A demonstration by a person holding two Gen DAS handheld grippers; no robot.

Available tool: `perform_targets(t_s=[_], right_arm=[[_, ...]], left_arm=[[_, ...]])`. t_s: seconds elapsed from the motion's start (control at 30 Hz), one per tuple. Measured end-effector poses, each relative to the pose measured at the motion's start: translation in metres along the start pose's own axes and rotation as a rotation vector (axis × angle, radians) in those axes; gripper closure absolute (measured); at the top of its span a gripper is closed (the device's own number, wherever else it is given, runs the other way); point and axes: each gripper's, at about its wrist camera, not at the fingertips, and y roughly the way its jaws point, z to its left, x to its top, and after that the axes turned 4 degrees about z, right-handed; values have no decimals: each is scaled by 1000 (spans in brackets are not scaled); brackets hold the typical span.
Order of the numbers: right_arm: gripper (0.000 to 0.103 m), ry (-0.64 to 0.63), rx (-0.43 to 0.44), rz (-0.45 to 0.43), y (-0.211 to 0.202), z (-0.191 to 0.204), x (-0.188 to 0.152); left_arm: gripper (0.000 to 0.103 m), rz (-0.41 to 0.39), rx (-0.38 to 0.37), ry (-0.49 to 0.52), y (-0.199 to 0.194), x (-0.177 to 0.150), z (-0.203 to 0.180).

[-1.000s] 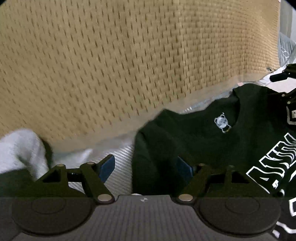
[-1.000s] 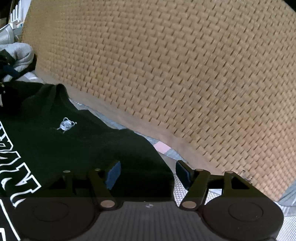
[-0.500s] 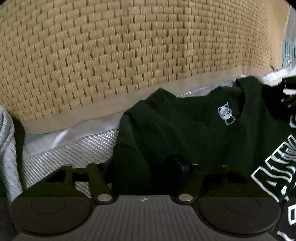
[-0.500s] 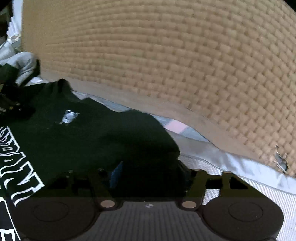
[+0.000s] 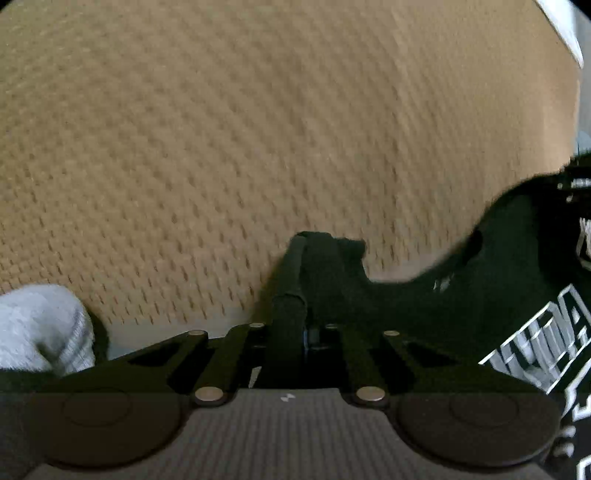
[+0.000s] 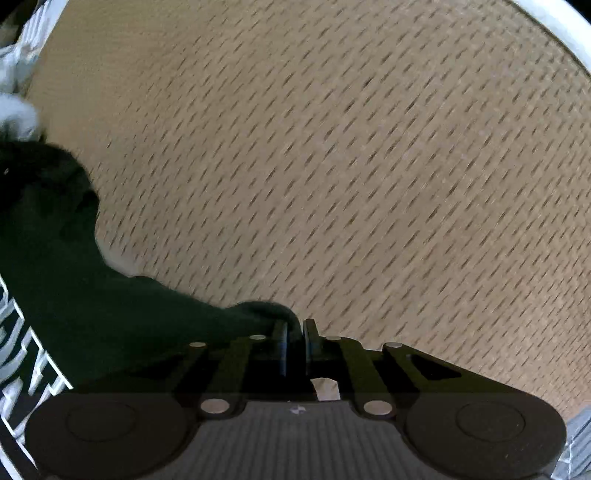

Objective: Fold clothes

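A black T-shirt point(image 5: 498, 280) with white block lettering point(image 5: 546, 339) hangs lifted in front of a tan woven mat point(image 5: 258, 129). My left gripper point(image 5: 306, 325) is shut on a bunched fold of its shoulder edge, which sticks up past the fingers. In the right wrist view the same black T-shirt point(image 6: 92, 295) stretches off to the left. My right gripper point(image 6: 294, 332) is closing, its jaws nearly together with a fold of the shirt's edge pinched between the pads. The cloth sags between the two grips.
The woven mat point(image 6: 369, 166) fills most of both views. A grey garment point(image 5: 40, 325) lies at the lower left of the left wrist view, and a grey garment point(image 6: 14, 110) shows at the right wrist view's left edge. A pale rim point(image 6: 554, 22) borders the mat at top right.
Both grippers went from wide open around the shirt's shoulder edges to closed on the cloth. Both have risen, lifting the shirt off the surface, so the mat now fills the views.
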Motion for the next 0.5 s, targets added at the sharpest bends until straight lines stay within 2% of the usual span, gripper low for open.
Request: perform_targets(t_s=[0.07, 0.2, 0.27, 0.33, 0.4, 0.5], right_arm=[[94, 7, 8, -2, 5, -2, 5], [92, 39, 3, 26, 13, 7, 3], [90, 100, 7, 45, 14, 7, 1], [70, 155, 40, 34, 5, 4, 2], [61, 198, 62, 5, -11, 2, 1], [61, 251, 93, -45, -40, 1, -1]], left_arm=[[92, 2, 3, -40, 1, 3, 6], [82, 70, 53, -55, 5, -3, 12], [72, 89, 80, -69, -1, -9, 17], [64, 75, 80, -83, -17, -12, 21], [61, 53, 73, -98, -36, -15, 24], [59, 28, 66, -88, -60, -17, 21]])
